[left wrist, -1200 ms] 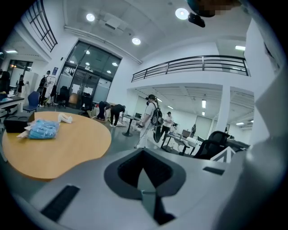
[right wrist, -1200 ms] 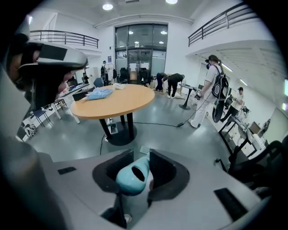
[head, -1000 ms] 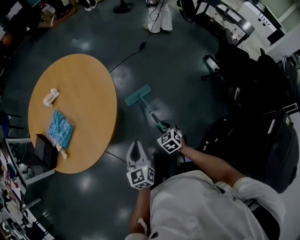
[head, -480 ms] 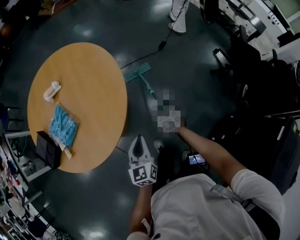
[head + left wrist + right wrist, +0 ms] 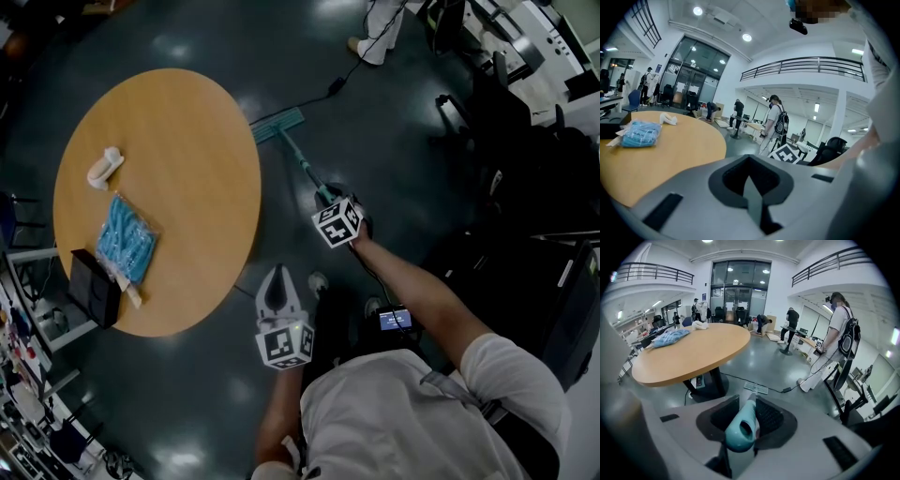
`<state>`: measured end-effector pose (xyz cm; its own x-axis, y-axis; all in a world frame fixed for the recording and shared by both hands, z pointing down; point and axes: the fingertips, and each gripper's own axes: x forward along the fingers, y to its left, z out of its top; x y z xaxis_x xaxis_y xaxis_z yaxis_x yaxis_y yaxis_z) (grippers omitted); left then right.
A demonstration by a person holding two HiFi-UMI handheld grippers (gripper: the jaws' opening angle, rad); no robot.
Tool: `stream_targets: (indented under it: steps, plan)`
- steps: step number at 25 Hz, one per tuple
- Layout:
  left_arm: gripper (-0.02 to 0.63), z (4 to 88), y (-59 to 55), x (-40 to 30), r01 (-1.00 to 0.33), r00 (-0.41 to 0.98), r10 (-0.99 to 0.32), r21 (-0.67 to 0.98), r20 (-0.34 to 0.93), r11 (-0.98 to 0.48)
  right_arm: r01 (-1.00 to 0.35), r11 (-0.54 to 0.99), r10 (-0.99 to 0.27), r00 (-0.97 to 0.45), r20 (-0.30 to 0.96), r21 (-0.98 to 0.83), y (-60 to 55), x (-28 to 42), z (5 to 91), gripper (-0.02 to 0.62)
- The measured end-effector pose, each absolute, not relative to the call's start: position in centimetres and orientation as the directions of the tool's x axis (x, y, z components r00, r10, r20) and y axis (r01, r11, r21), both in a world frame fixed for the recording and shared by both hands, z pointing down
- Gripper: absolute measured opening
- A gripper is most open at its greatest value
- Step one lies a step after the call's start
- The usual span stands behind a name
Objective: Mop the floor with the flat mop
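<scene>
One flat mop [image 5: 302,165]. Its long axis runs away from me, up and slightly left in the head view. The teal handle end is at my right tongs [image 5: 324,198], and the flat head is down on the dark floor [image 5: 403,131].

The head lies just beside the rim of the round wooden surface [image 5: 187,122], and a black cable [image 5: 309,101] runs close past it.

In the right gripper view the handle [image 5: 741,429] sits between the right tongs [image 5: 740,434], clamped on both sides. It points straight ahead and down to the mop head.

The left tongs [image 5: 274,285] are held apart from the mop, nearer my body and beside the surface's near edge. In the left gripper view the left tongs [image 5: 751,190] are closed together with nothing between them.

On the surface I count three things, one of each: a blue packet [image 5: 124,251], a small white object [image 5: 104,169] and a black box [image 5: 92,298] at the edge.

One person [image 5: 836,333] with a backpack stands beyond the mop head.
</scene>
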<state>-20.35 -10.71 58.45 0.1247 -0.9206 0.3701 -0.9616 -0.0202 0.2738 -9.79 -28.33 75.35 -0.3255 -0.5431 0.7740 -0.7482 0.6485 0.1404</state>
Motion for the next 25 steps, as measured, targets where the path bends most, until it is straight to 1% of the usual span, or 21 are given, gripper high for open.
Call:
stream_targets:
  steps: [9,15,25]
  plan:
    - [0.005,57.4,-8.2,-17.2,-0.96,0.137,-0.927,0.277,0.349,-0.038,-0.761,0.636,-0.529,-0.312,0.789,0.126,-23.8,-5.1,74.5,0.114]
    - [0.005,56.7,-4.6,-14.2,-0.96,0.129,-0.931,0.279,0.341,-0.031,-0.731,0.674,-0.49,-0.332,0.806,0.108,-16.6,-0.7,73.4,0.114]
    - [0.005,55.0,2.2,-9.5,-0.955,0.111,-0.939,0.296,0.327,-0.01,-0.686,0.726,-0.417,-0.373,0.829,0.056,-3.5,6.8,68.6,0.114]
